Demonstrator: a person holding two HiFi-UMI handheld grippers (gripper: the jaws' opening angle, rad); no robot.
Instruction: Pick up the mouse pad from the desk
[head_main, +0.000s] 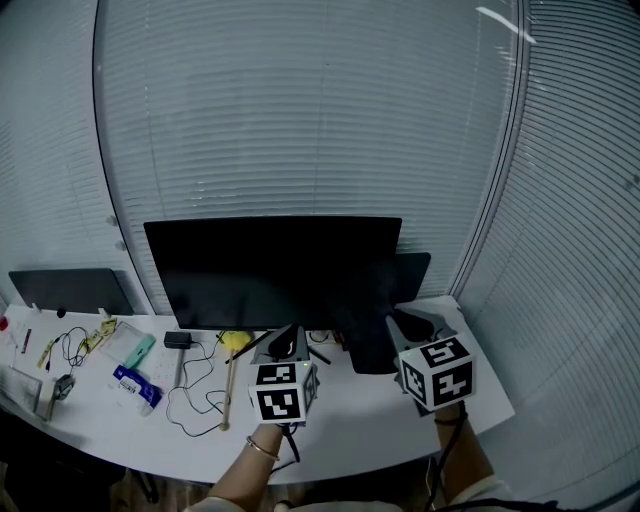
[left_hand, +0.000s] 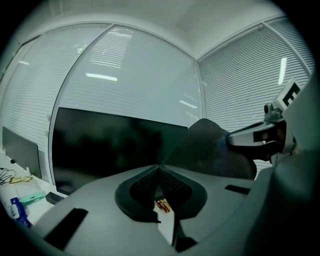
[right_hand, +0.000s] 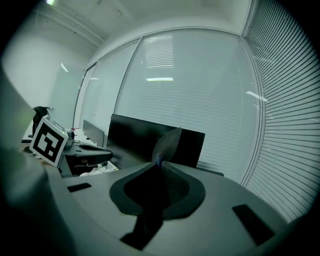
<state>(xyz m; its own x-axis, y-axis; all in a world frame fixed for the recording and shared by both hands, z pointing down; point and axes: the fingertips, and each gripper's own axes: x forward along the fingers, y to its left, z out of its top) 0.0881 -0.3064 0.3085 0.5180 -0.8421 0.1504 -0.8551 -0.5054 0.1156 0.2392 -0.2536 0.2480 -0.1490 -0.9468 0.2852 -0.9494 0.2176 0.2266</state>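
Right gripper (right_hand: 159, 163): jaws clamped on one thin edge of the mouse pad (right_hand: 168, 142). The pad stands raised at the right of the desk (head_main: 350, 428), just near of the monitor (head_main: 270, 268). Left gripper (left_hand: 159, 168): jaws together, empty.

Risk: the pinch is narrow and the pad floppy, so it may sag, slip out, or brush the monitor.

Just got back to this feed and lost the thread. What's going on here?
A person is working at a desk with a gripper in each hand. The right gripper is shut on the pad, which curves up in front of the monitor. Whether its lower edge touches the desk can't be told. The left gripper hangs beside it, jaws together, holding nothing.
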